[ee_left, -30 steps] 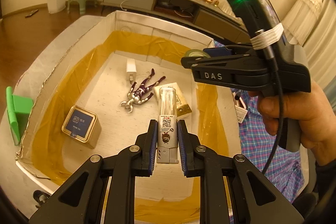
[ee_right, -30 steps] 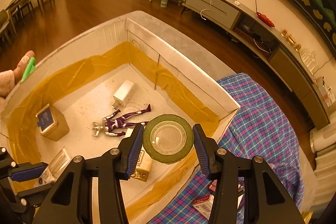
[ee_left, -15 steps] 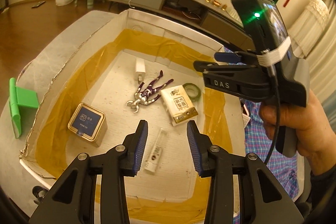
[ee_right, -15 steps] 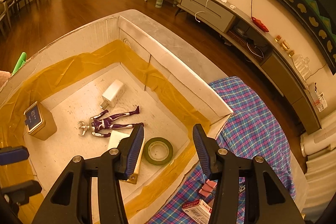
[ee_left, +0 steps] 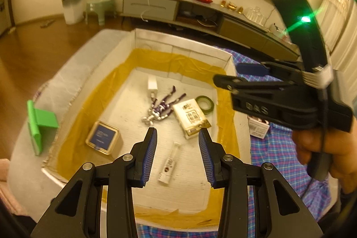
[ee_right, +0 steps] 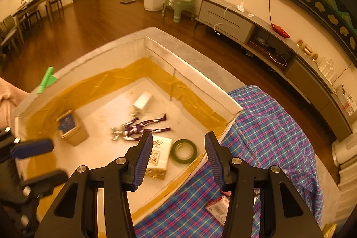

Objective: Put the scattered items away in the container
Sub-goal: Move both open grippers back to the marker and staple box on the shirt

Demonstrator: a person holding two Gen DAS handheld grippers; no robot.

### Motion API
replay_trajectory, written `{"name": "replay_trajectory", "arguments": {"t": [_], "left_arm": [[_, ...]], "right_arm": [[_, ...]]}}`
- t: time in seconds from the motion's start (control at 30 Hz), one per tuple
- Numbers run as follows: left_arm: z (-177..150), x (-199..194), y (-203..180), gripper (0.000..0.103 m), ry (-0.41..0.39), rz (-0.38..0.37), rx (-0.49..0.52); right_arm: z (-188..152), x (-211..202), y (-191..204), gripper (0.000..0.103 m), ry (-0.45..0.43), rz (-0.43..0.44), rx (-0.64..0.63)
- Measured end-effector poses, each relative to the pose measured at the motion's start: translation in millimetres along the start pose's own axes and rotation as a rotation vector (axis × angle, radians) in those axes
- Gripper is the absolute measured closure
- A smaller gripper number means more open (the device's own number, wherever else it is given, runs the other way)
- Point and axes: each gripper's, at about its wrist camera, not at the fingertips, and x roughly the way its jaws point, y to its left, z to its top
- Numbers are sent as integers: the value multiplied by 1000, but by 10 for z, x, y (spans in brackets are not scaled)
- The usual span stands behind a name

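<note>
Two tools, left tool (ee_left: 177, 153) and right tool (ee_right: 178, 158), hang wide and empty. A small carton (ee_right: 221, 204), probably light and stiff, lies on the plaid cloth (ee_right: 267, 137) right of the container (ee_right: 200, 86); I'd pinch its flat sides.

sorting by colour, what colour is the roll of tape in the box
Dark green, with a pale core; the roll of tape shows best in the right wrist view.

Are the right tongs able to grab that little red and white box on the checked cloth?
Probably yes. The right tongs are open and empty, and the box lies uncovered on the cloth just below them.
</note>
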Motion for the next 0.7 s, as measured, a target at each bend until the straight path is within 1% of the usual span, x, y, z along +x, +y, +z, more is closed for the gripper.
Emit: {"name": "replay_trajectory", "arguments": {"t": [0.17,0.33,0.57,0.7], "left_arm": [[4,-113,-49,62,-22,17,7],[17,-221,-170,62,-54,36,40],[6,-367,-409,59,-98,-5,81],[-7,-433,-575,59,-119,-33,105]], "right_arm": [[-108,-286,18,53,-39,49,20],[-268,-580,7,52,-84,107,49],[-613,-952,-41,52,-148,172,95],[-857,-1139,-165,48,-195,180,141]]}}
